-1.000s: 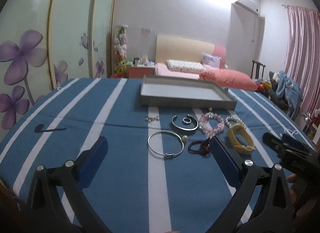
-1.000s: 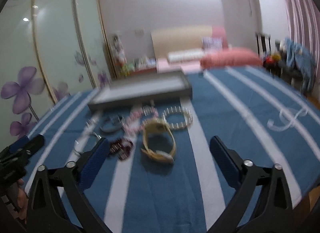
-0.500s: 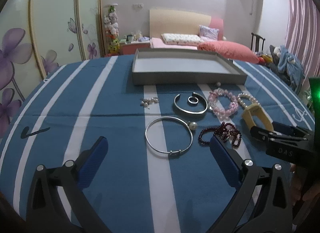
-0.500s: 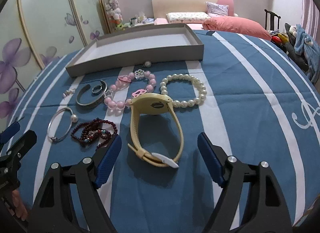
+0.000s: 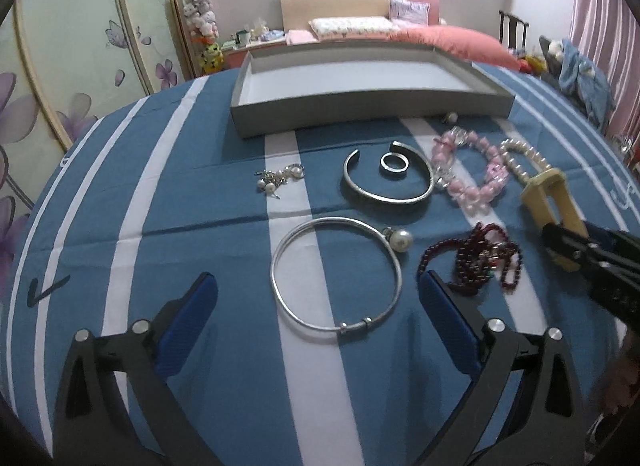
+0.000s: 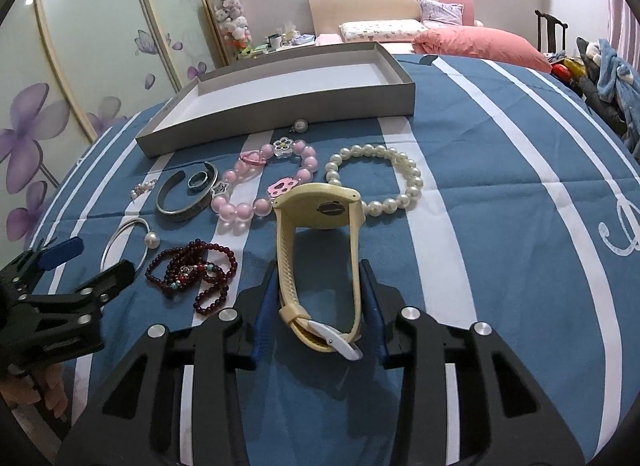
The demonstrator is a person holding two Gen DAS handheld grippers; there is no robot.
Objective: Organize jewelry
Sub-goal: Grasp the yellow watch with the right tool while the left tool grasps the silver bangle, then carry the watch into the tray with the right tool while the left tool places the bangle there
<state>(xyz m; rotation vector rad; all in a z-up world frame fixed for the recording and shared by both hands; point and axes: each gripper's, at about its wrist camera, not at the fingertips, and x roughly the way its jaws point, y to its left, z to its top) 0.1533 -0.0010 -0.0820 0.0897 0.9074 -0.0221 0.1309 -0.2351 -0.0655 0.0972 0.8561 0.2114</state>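
Note:
A cream watch lies on the blue striped cloth; my right gripper is shut on its strap. It also shows in the left wrist view. My left gripper is open, low over a thin silver bangle with a pearl. Around lie a dark red bead bracelet, a silver cuff with a ring inside, a pink bead bracelet, a pearl bracelet and small pearl earrings. An empty grey tray sits behind them.
A single pearl stud lies against the tray's front wall. A dark mark is on the cloth at the left. A bed, wardrobe doors and a chair stand beyond the table.
My right gripper moved forward and closed on the watch strap. My left gripper moved forward and down toward the silver bangle, still open.

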